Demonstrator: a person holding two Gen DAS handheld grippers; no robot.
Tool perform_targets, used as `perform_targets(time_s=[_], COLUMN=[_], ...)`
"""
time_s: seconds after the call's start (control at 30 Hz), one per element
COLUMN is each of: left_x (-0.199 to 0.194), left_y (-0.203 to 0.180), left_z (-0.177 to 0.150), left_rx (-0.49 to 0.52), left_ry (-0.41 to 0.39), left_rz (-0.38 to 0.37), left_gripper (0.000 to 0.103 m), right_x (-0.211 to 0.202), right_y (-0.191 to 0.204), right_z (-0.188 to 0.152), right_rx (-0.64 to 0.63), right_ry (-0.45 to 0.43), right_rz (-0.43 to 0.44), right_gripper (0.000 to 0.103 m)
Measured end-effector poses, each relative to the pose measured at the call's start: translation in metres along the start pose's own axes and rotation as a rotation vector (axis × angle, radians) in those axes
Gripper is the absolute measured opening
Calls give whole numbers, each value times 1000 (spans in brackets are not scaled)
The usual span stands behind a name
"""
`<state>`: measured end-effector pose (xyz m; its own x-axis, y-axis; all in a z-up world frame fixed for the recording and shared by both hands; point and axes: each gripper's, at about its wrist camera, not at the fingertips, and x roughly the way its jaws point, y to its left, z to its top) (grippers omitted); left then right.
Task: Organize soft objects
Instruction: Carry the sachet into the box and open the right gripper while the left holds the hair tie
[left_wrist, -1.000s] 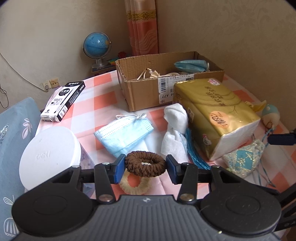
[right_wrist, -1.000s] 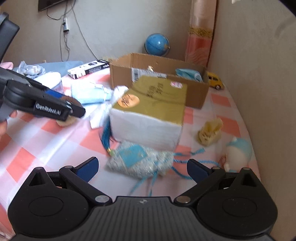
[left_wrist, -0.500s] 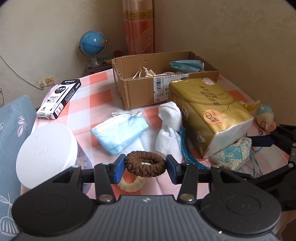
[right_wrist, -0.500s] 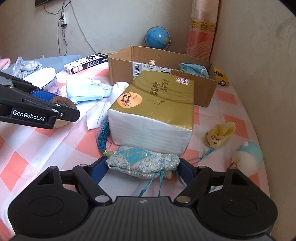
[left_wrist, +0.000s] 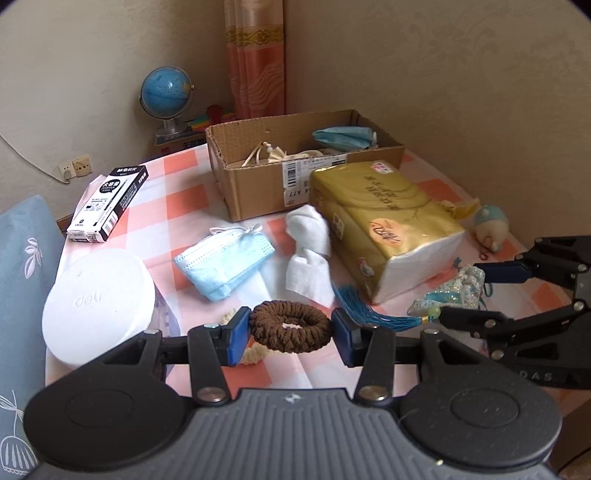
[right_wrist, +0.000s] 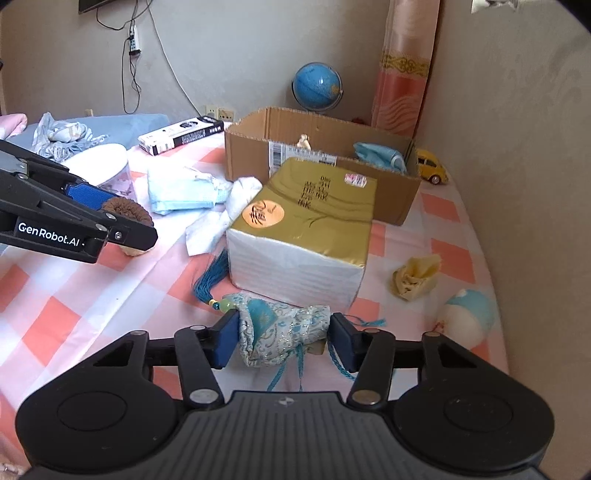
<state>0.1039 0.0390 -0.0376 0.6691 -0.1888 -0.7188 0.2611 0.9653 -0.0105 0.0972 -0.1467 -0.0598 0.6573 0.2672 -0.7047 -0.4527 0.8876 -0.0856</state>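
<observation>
The left gripper (left_wrist: 290, 332) held a brown hair tie (left_wrist: 290, 329) across its width, the jaws at a middling gap with both pads pressing on the ring's outer edge, above the checked tablecloth (left_wrist: 184, 192). The tie looked light, springy and yielding, so a grip across the ring suited it, though it could roll out if squeezed unevenly.

The right gripper (right_wrist: 282, 338) had just been closing its jaws, and a pale blue brocade pouch (right_wrist: 280, 332) sat between them, bunched up by the pads. It lay just in front of the gold tissue pack (right_wrist: 306, 229). Whether the pouch had left the cloth was hard to tell from this view. It seemed light and limp, probably slightly slick, with a blue tassel (right_wrist: 210, 273) and cords trailing that might snag on the tissue pack; the stuffed body was the sound place to hold it, not the strings.

The cardboard box (right_wrist: 255, 147) behind already held a face mask (right_wrist: 376, 155) and some pale strings, and was likely where both soft things belonged.
</observation>
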Motion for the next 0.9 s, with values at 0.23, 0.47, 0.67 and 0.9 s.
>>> perform_targets(time_s=[0.23, 0.47, 0.67, 0.9], left_x=[-15, -30, -38, -43], left_y=[-2, -7, -9, -7], left_z=[-2, -6, -7, -9], left_rx=[-3, 9, 7, -6], left_ry=[5, -2, -23, -51], left_rz=[-32, -56, -66, -59], left_gripper=[46, 46, 46, 46], right_x=[-28, -51, -61, -57], right_y=[-4, -13, -22, -35], right_z=[4, 14, 34, 78], right_rx=[-9, -12, -15, -5], right_ry=[-35, -82, -136, -208], right_rz=[-12, -30, -56, -63], right_gripper=[58, 58, 58, 58])
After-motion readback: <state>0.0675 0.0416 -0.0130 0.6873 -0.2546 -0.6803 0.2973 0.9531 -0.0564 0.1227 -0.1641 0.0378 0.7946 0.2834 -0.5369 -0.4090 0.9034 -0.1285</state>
